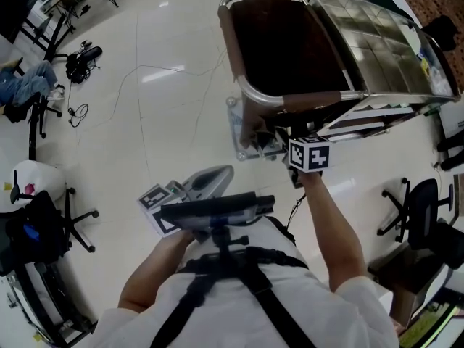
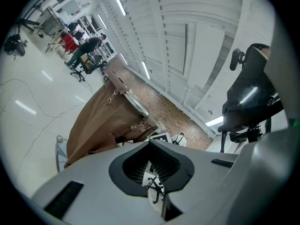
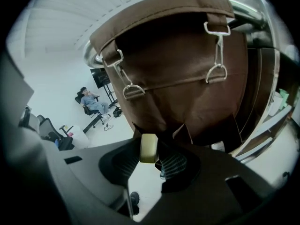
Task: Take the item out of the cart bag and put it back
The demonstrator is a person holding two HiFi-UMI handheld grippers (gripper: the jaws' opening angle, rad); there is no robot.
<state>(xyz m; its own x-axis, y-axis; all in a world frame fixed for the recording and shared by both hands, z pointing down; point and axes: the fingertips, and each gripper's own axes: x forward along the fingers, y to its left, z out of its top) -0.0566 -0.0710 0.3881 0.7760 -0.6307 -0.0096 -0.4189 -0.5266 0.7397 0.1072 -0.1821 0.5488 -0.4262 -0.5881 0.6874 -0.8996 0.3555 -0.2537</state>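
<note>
- The right gripper (image 3: pixel 153 152) has its jaws clamped on the item (image 3: pixel 148 148), a small, pale yellow-green, rounded piece held upright between the ribbed pads.
- The item is outside the cart bag (image 1: pixel 313 101), just in front of the brown end wall nearest the person and below the bag's rim. I cannot tell whether it touches the fabric.
- In the head view the right gripper's marker cube (image 1: pixel 309 154) sits just beside the near corner of the cart frame (image 1: pixel 250 93), with the person's right arm (image 1: pixel 330 216) stretched out towards it.
- The bag's mouth is open and its inside is dark. Two metal snap hooks (image 3: pixel 127 86) (image 3: pixel 216 69) hang on straps down the end wall.
- The left gripper (image 2: pixel 151 170) is held close to the person's body, well apart from the cart. Its jaws are drawn together, leaving only a thin slit between the pads and nothing gripped.
- A folded wire-mesh panel (image 1: pixel 370 35) lies along the far side edge of the cart.
- Office chairs (image 1: pixel 417 209) stand on the glossy white floor (image 1: pixel 159 107), and a thin cable (image 1: pixel 138 78) trails across it.
</note>
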